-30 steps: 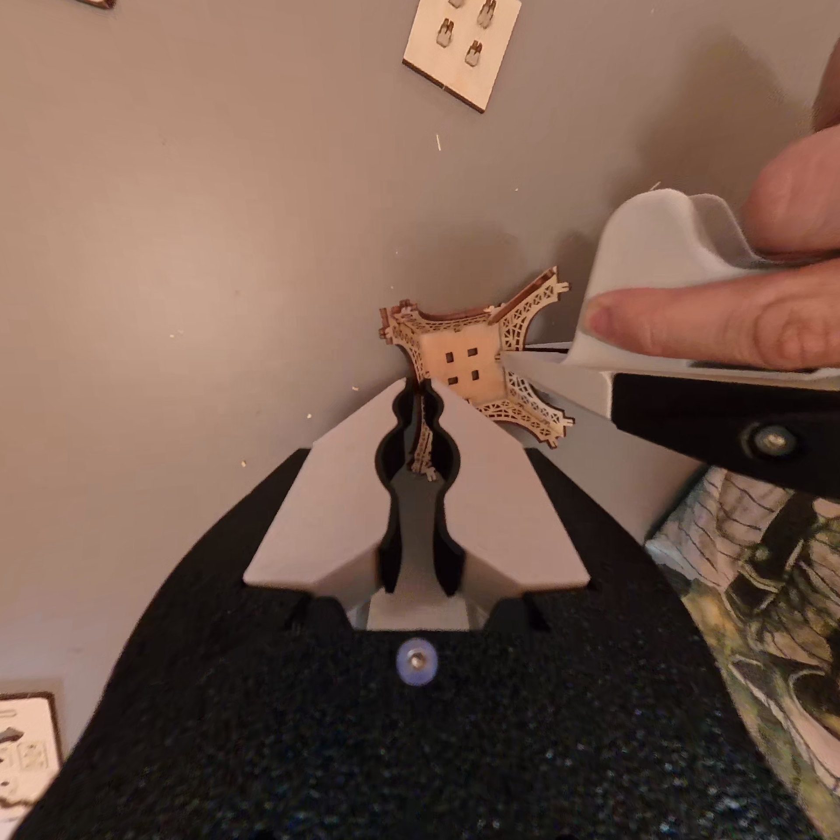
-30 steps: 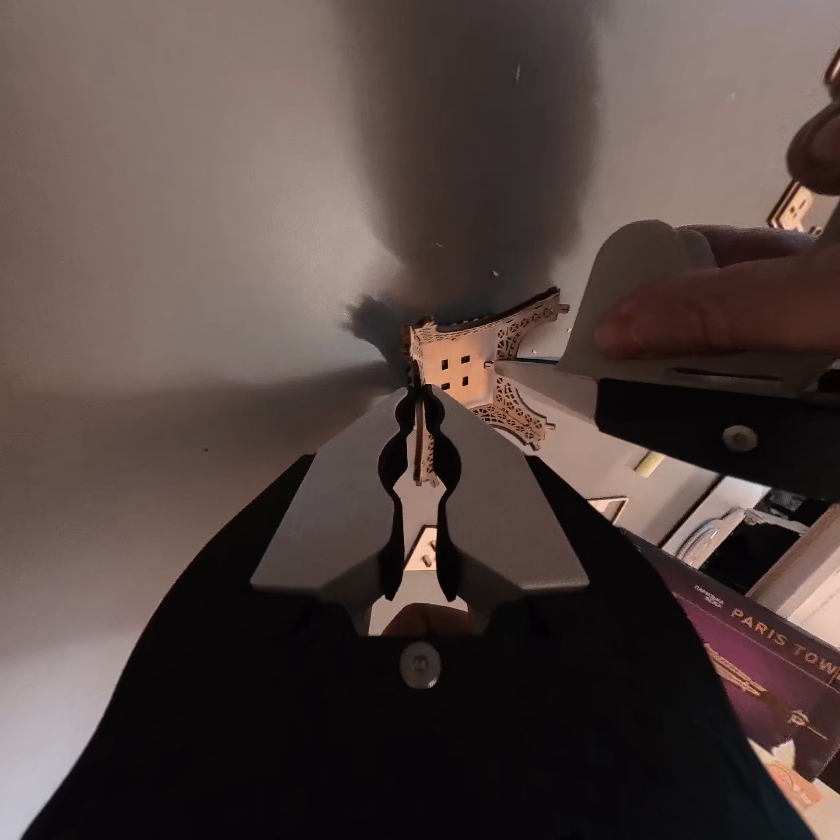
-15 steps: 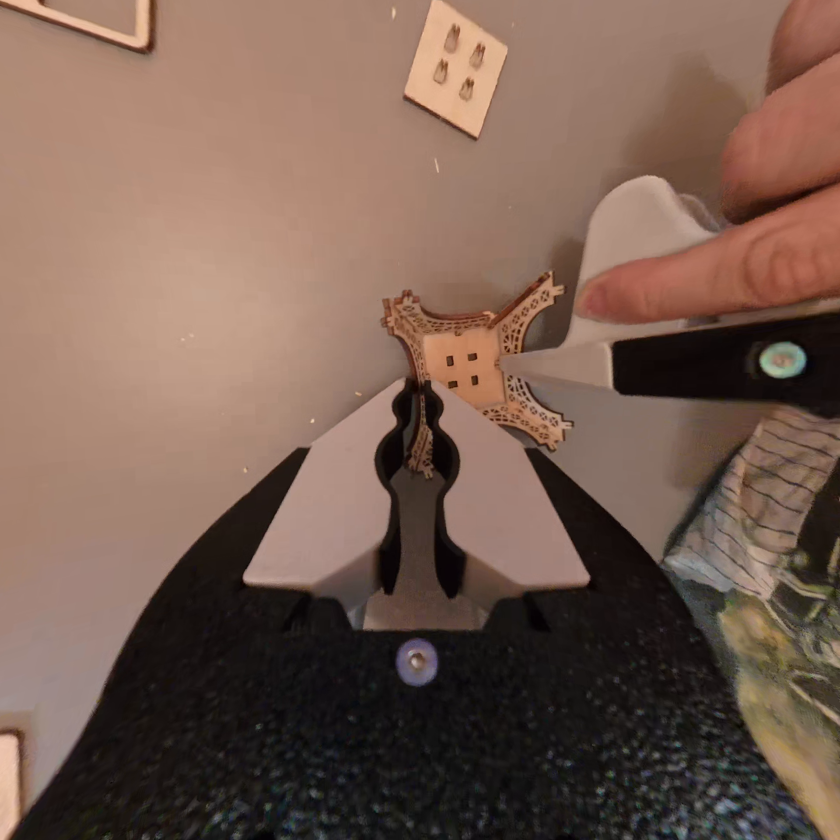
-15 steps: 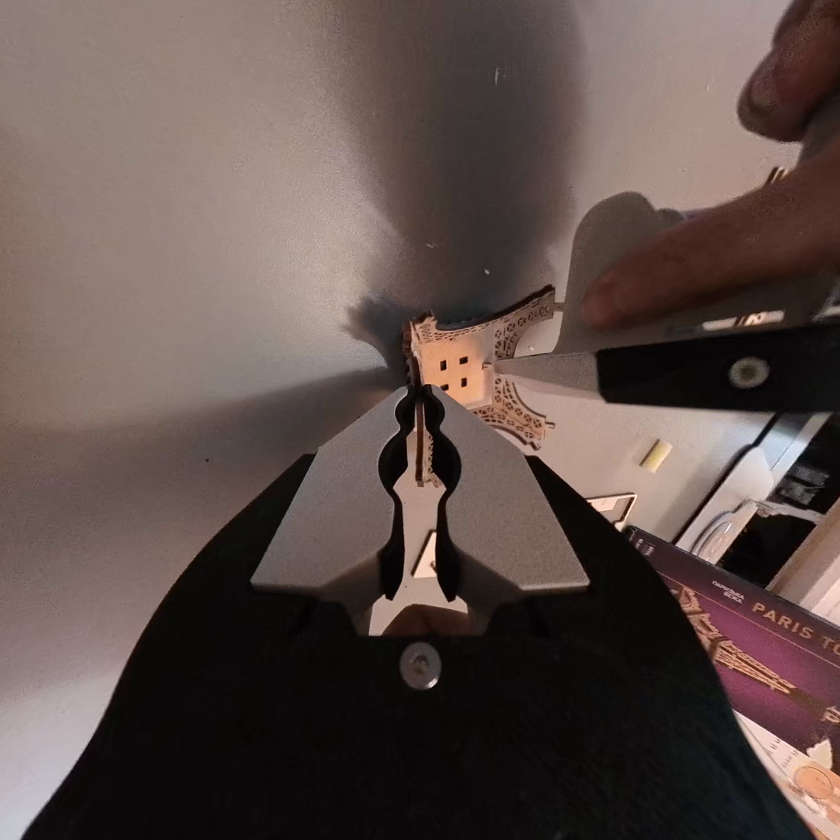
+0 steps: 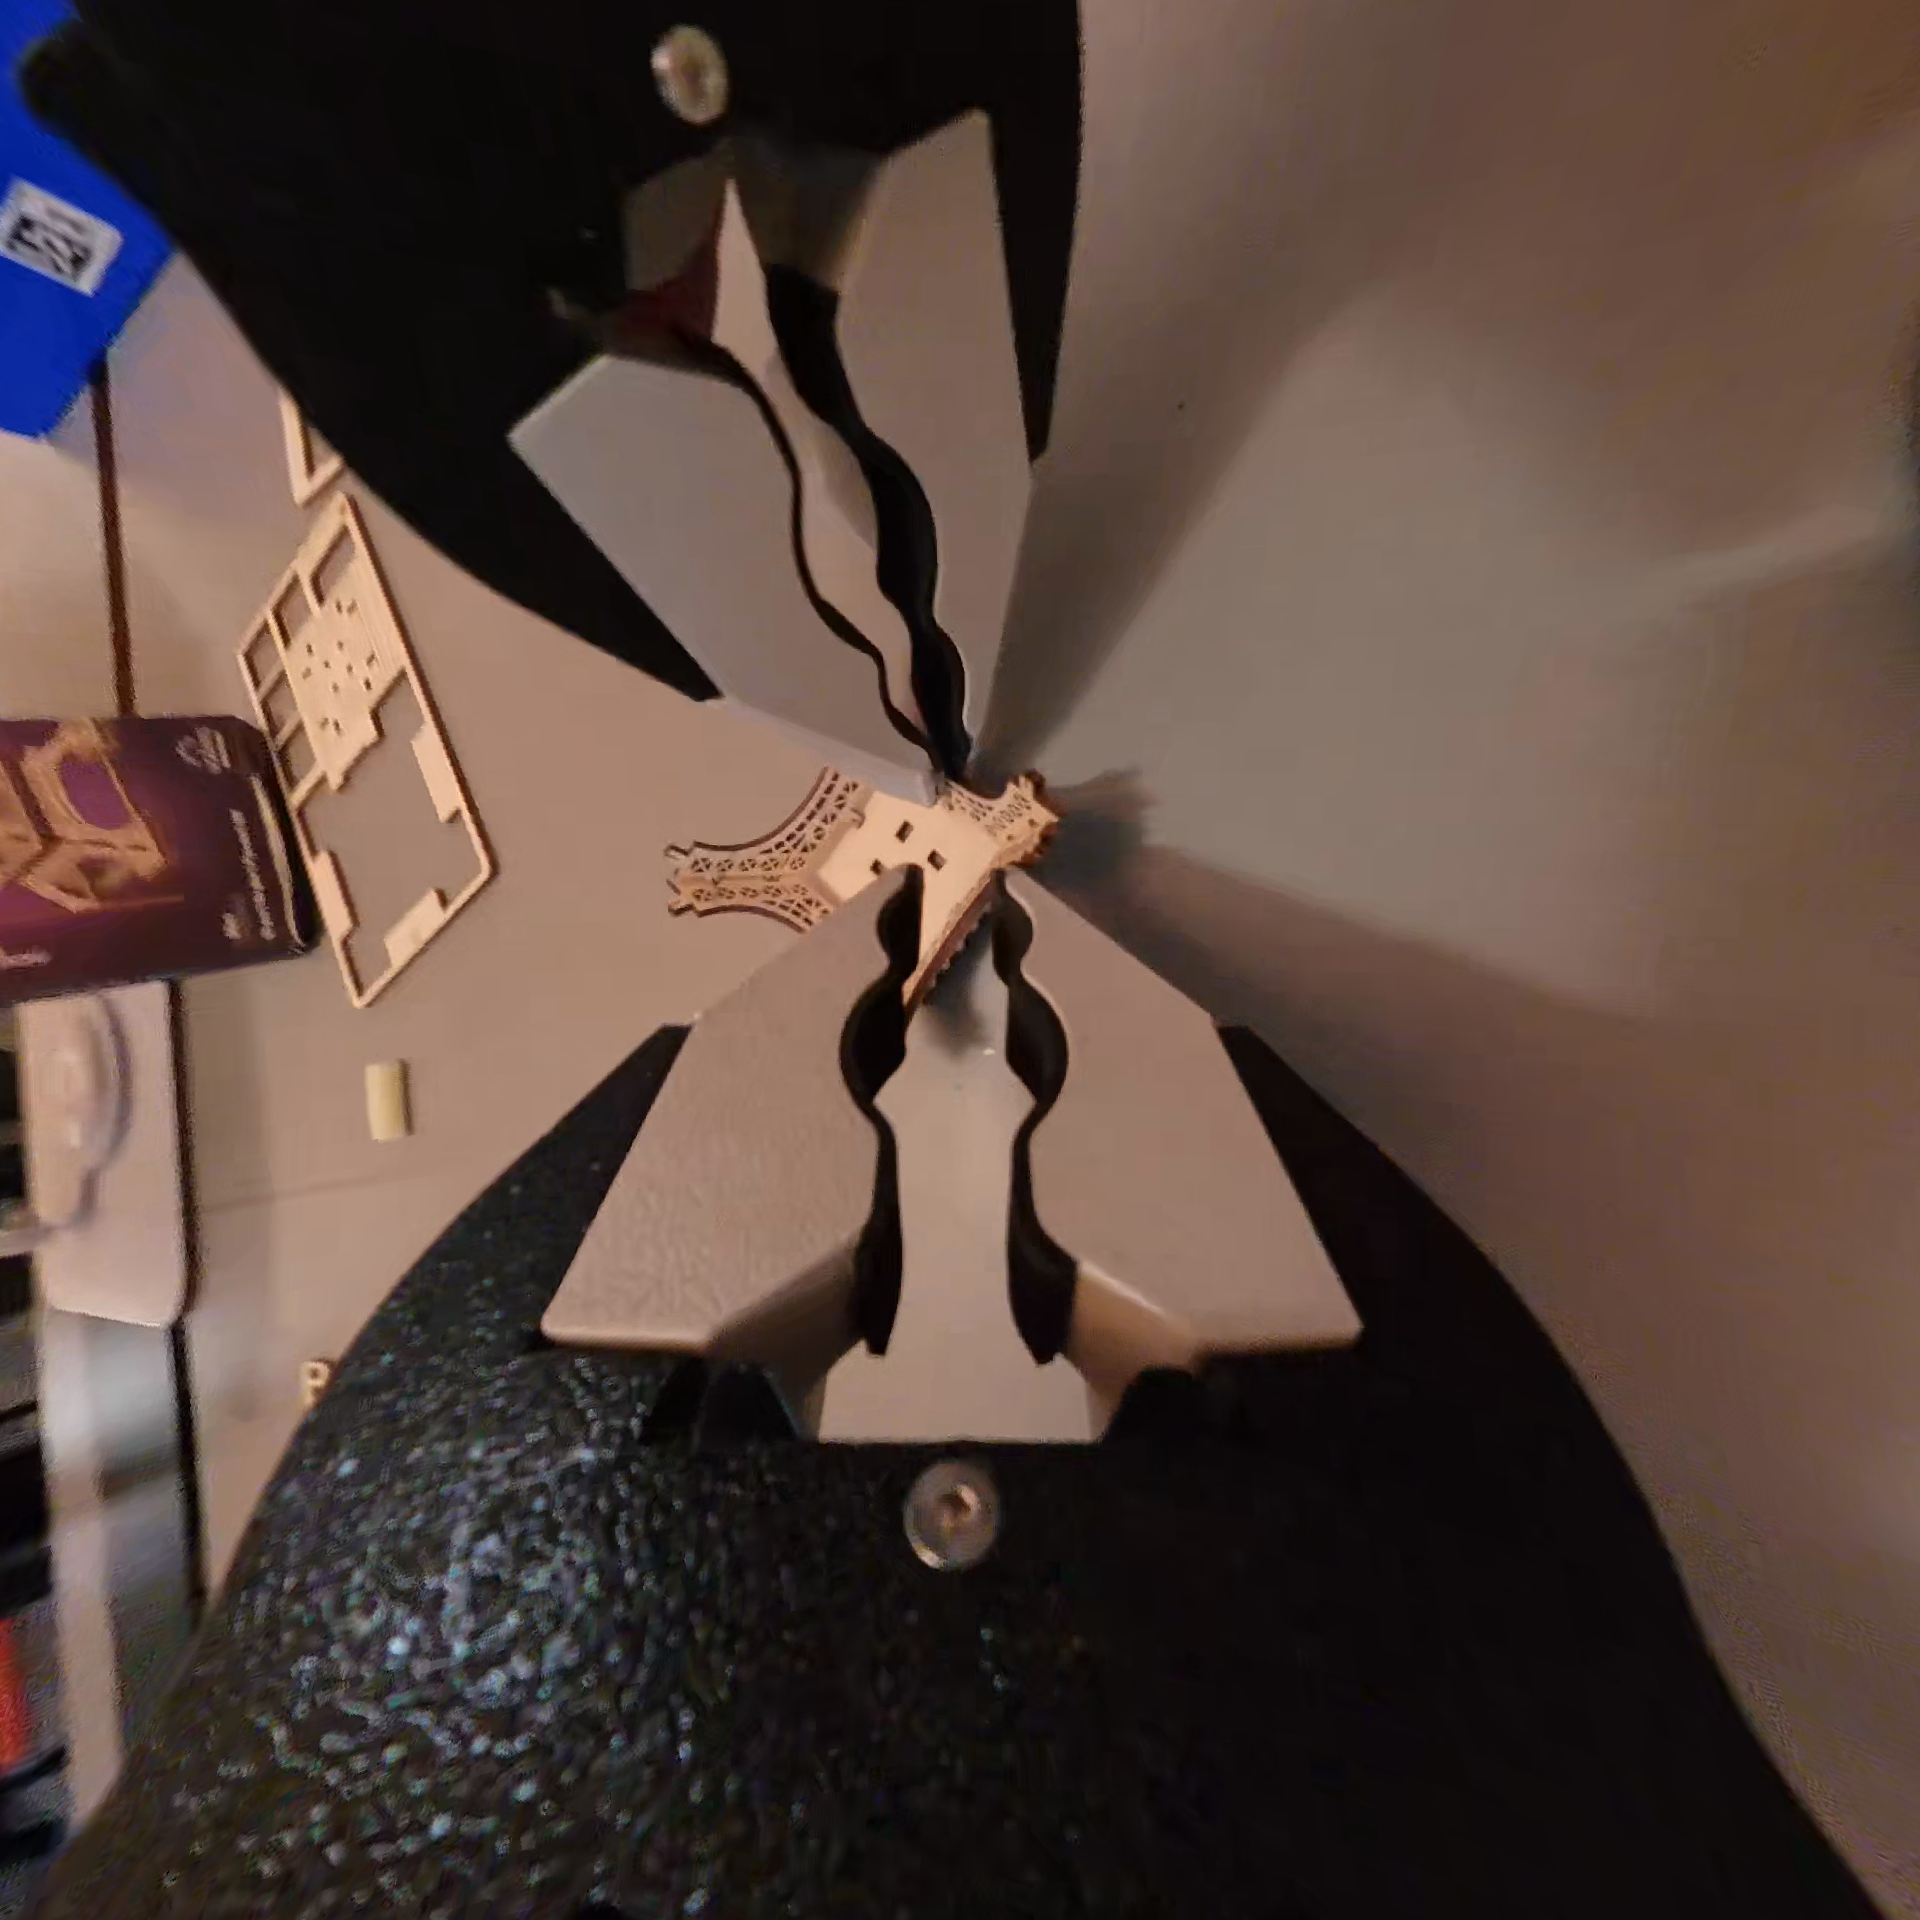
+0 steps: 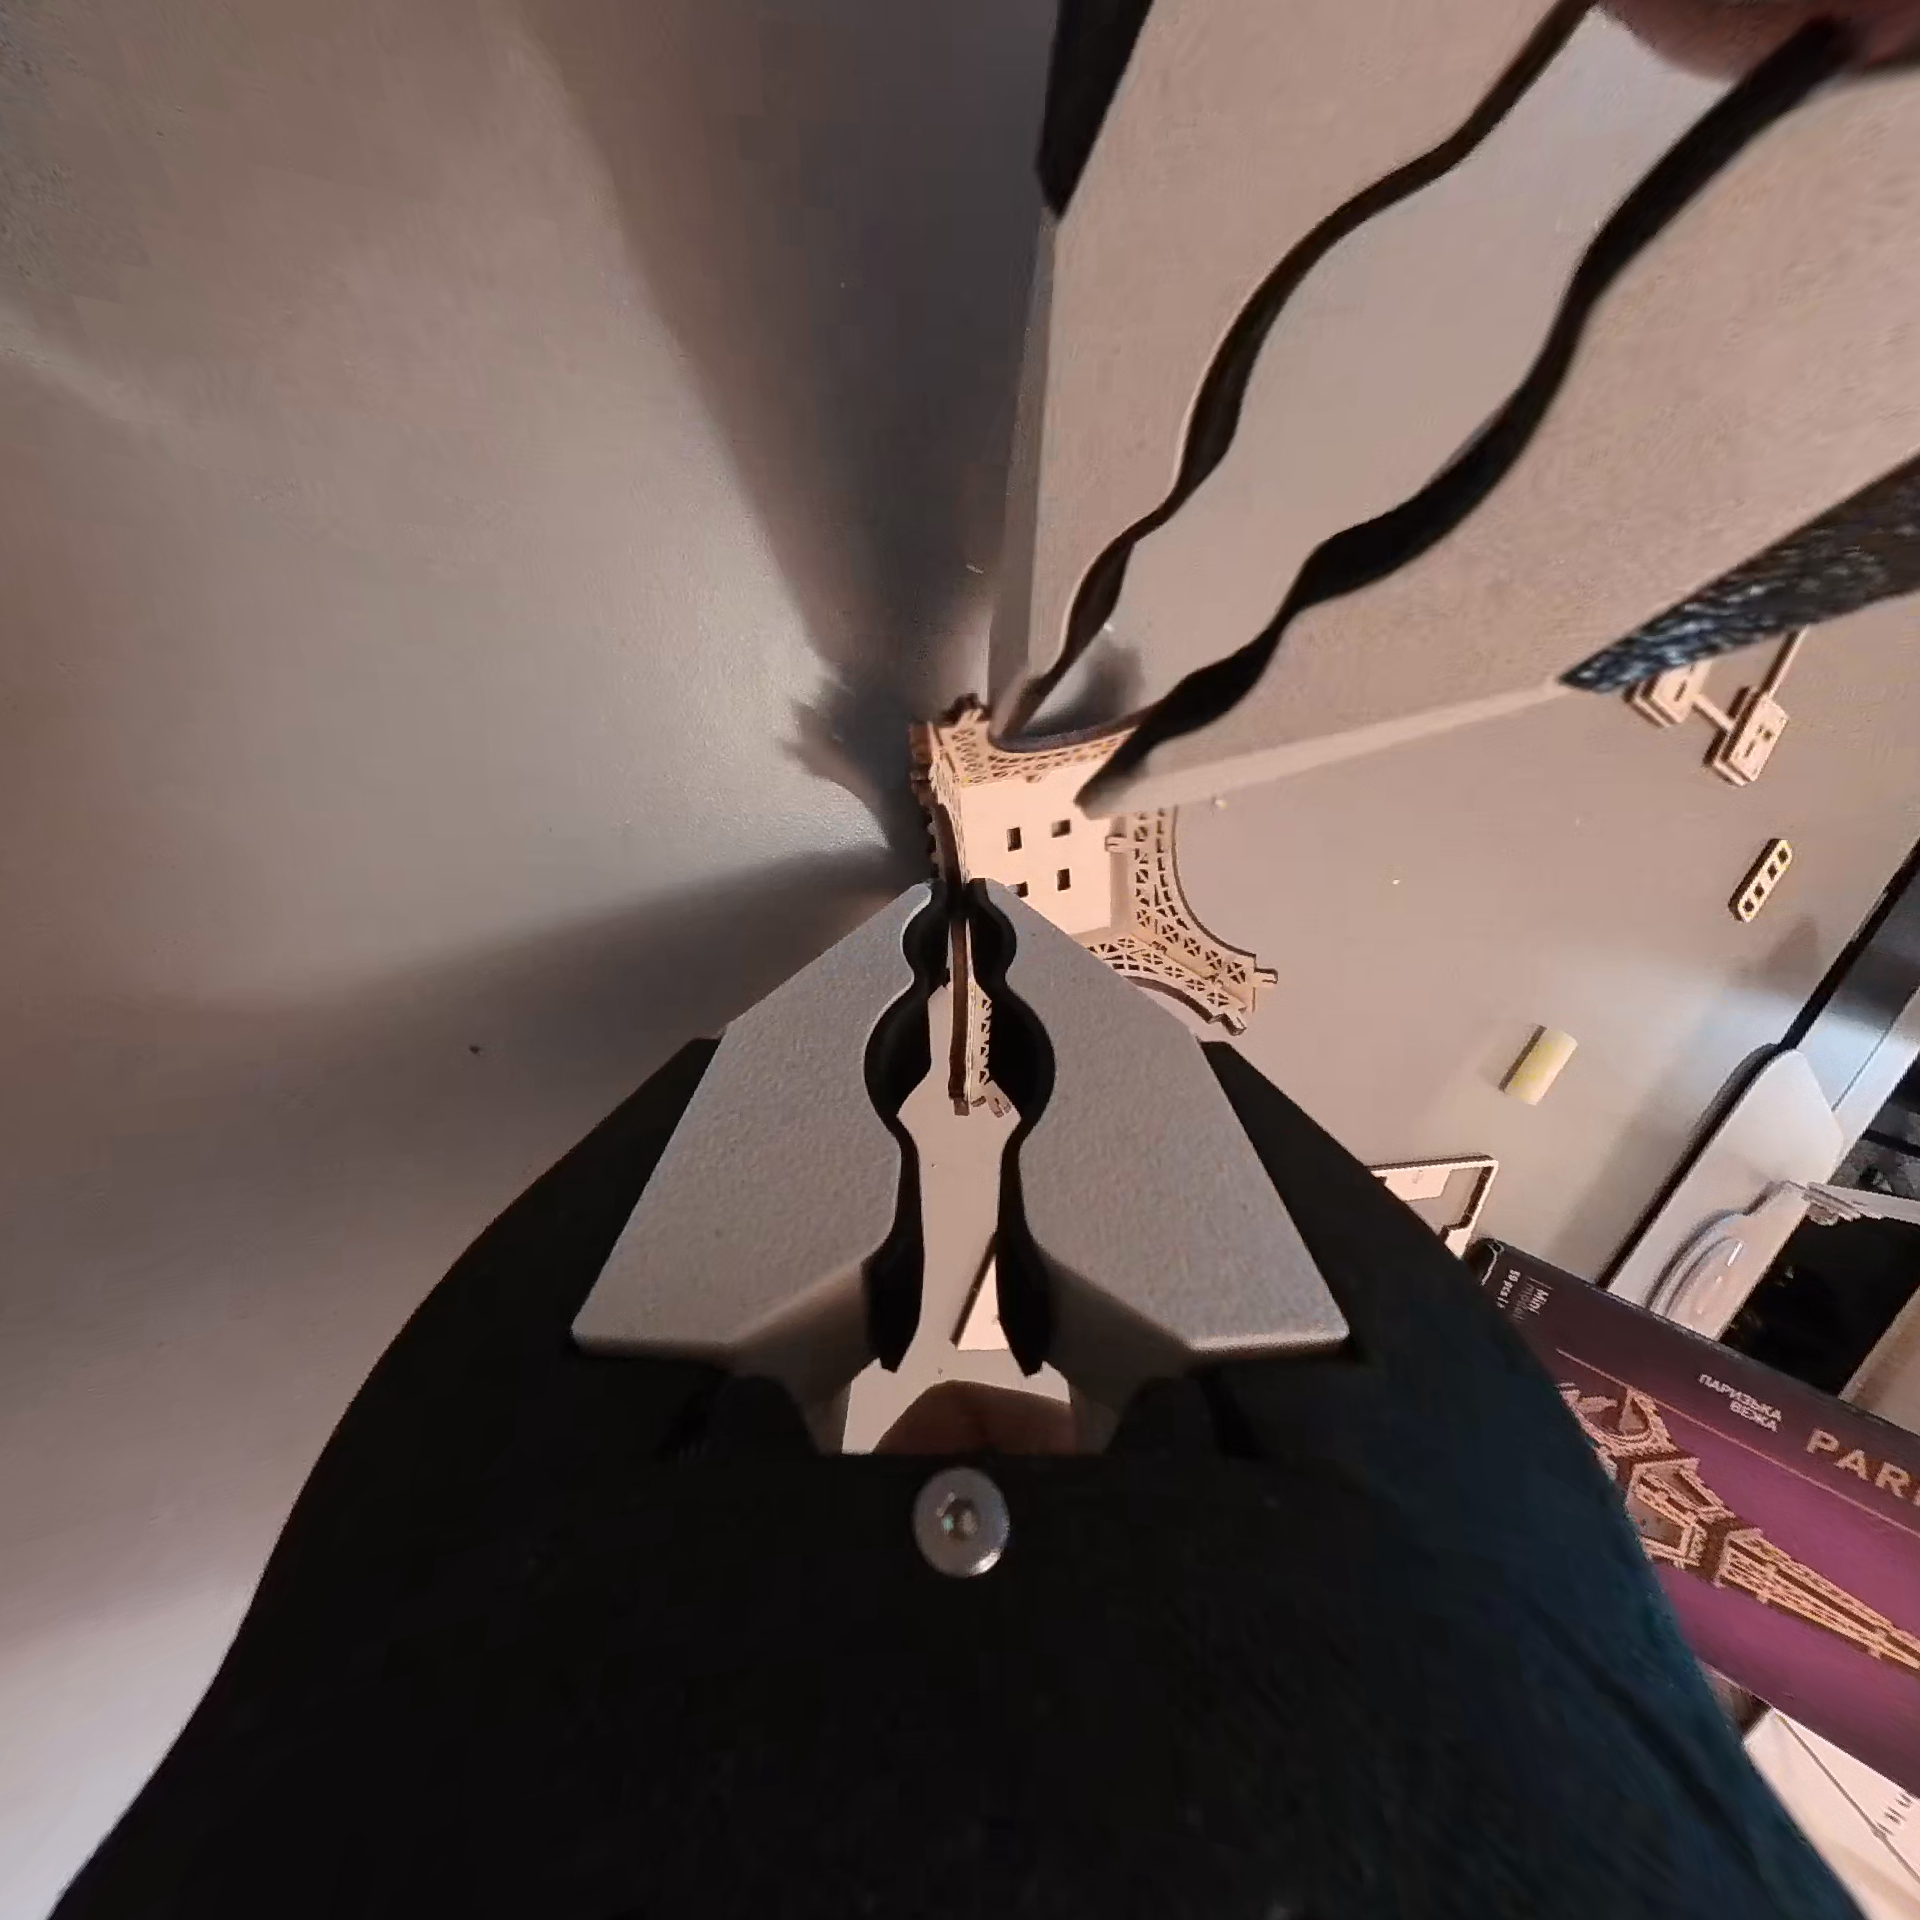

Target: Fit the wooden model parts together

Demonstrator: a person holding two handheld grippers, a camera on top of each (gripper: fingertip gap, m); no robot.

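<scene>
Surface: grey table (image 5: 1455, 520); purple box (image 5: 135, 852) left of wooden model (image 5: 914, 831)
Left gripper (image 5: 951, 883): fingers parted, loosely straddling the model
Right gripper (image 6: 958, 894): clamped on the model

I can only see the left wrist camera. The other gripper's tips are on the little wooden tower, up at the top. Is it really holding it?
Observer: Yes. The right wrist view shows the right gripper with its jaws shut on one leg of the wooden model.
Operator: Any loose pieces I can't see?
Observer: Yes, a small slotted wooden strip lies on the table beyond the model, apart from it.
</scene>
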